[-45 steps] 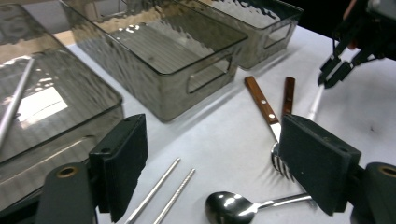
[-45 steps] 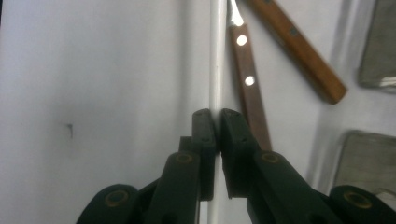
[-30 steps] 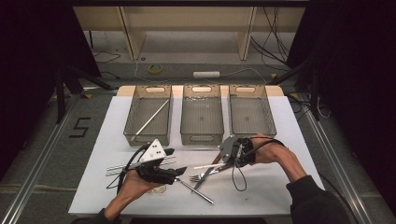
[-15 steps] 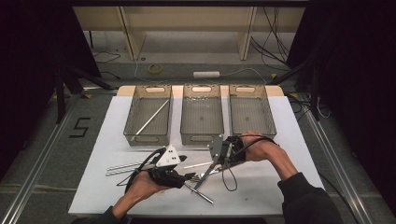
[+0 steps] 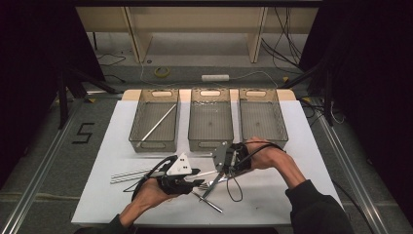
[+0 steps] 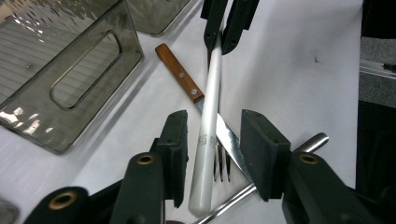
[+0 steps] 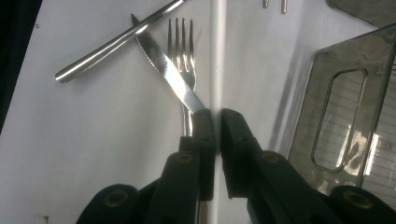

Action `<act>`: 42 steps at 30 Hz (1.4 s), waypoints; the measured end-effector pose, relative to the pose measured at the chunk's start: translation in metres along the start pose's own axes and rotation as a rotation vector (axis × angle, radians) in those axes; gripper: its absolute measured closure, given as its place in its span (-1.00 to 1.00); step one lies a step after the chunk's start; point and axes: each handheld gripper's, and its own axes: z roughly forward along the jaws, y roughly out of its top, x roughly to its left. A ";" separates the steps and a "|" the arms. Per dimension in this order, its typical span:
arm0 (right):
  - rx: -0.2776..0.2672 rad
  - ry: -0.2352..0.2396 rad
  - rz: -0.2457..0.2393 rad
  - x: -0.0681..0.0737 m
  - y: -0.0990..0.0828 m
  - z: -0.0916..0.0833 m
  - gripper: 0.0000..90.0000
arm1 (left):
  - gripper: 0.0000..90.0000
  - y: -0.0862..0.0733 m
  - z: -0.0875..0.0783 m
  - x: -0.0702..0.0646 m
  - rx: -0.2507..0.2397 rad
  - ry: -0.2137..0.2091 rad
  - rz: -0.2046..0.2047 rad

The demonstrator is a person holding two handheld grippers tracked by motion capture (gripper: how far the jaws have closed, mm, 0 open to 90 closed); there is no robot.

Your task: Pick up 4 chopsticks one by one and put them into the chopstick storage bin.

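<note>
A white stick (image 6: 208,135) lies over a wooden-handled knife (image 6: 180,74) and a fork (image 6: 221,163) on the white table. My right gripper (image 7: 217,114) is shut on the stick's (image 7: 217,56) far end, beside the knife blade (image 7: 163,65) and the fork tines (image 7: 183,42). My left gripper (image 6: 215,128) has its jaws on either side of the stick's near end. They have just been closing, and a gap still shows beside the right pad. In the high view the left gripper (image 5: 202,181) and the right gripper (image 5: 221,168) meet at the table's front middle.
Three clear bins stand in a row at the back: the left one (image 5: 155,145) holds a metal rod (image 5: 158,124), then the middle (image 5: 209,145) and right (image 5: 263,141) bins. Silver rods (image 5: 129,174) lie at the front left. Another metal rod (image 6: 308,142) lies under the cutlery.
The right gripper has moved left with the white stick in it. The left gripper's jaws have narrowed around the stick's near end.
</note>
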 end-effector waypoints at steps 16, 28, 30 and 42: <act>0.004 0.013 -0.033 0.004 0.003 -0.001 0.89 | 0.82 0.003 -0.002 -0.003 -0.001 -0.021 0.069; -0.106 -0.145 0.185 0.012 -0.007 -0.019 0.22 | 0.83 -0.002 -0.017 0.008 -0.036 0.060 0.070; -0.151 -0.189 0.258 0.014 -0.012 -0.018 0.11 | 0.83 -0.003 -0.021 0.010 -0.046 0.070 0.067; -0.453 -0.492 0.602 0.054 -0.037 -0.022 -0.12 | 0.83 -0.009 -0.033 0.020 -0.087 0.089 -0.014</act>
